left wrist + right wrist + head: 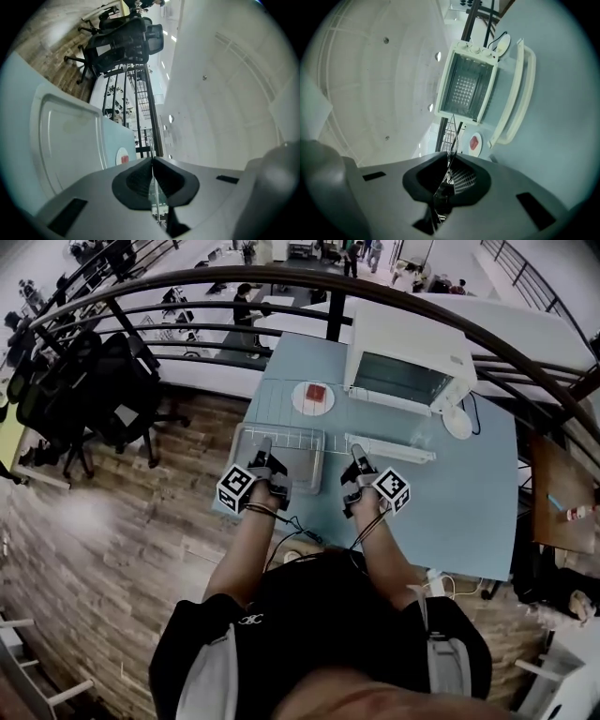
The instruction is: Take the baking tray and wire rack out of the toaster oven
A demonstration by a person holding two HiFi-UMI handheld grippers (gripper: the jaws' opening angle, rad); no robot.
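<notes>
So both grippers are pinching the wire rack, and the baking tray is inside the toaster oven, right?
Not quite. The left gripper and right gripper do pinch the wire rack, but the baking tray lies out on the table, not in the toaster oven; the head view shows it.

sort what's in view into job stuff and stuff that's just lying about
Job:
toaster oven
baking tray
wire rack, clamped in left gripper and right gripper

Lying about:
plate with a red item
office chairs
</notes>
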